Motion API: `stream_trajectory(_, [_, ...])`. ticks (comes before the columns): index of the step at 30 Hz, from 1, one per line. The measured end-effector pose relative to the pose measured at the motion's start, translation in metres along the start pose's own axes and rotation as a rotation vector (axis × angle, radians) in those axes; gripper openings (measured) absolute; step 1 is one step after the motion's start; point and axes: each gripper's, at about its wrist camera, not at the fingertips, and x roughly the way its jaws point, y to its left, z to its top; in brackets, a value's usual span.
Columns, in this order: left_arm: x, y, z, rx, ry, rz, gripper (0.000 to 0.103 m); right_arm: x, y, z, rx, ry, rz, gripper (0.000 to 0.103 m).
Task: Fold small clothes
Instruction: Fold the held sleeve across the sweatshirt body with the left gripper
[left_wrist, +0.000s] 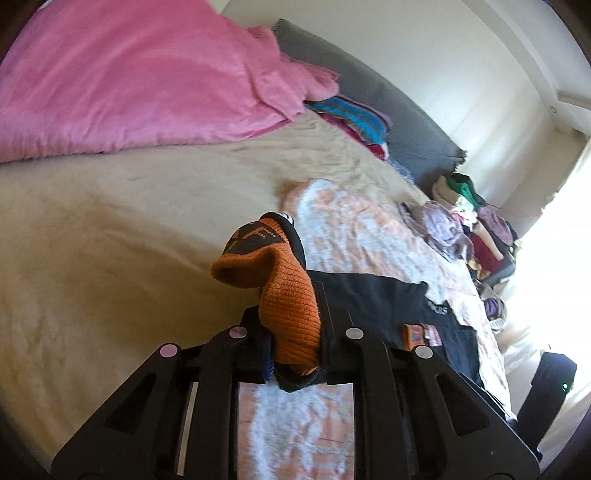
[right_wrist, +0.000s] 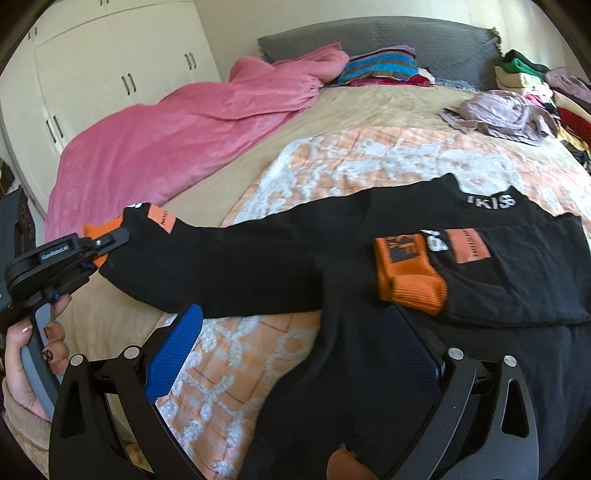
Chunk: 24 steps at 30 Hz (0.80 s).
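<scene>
**Left jaws clamped on the sleeve cuff, right jaws wide over the body**

Your left gripper (right_wrist: 110, 240) has its jaws closed on the orange cuff (left_wrist: 291, 314) of the black garment (right_wrist: 295, 266); the sleeve stretches from the garment's body out to the left, its cuff end lifted off the patterned blanket (right_wrist: 351, 162); your right gripper (right_wrist: 295, 350) stands with jaws wide apart, nothing pinched, above the garment's lower body; the other orange cuff (right_wrist: 410, 280) lies folded in on the garment's chest, right of the held sleeve; left of the garment the beige bed cover (left_wrist: 110, 240) is bare up to the pink duvet (left_wrist: 129, 81); right of the garment, a heap of clothes (right_wrist: 517, 103) crowds the bed's edge.
</scene>
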Motion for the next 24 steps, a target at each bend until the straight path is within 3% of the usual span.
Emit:
stream_trajectory(12, [0.007,-0.066,-0.007,0.108,0.023,-0.073,0.01,-0.039,-0.05,-0.002,0.108,-0.059,-0.049,0.098])
stream_trajectory(24, [0.019,-0.116,-0.013,0.184,0.052,-0.1,0.01,-0.066,-0.097,-0.014,0.189,-0.098,-0.089,0.098])
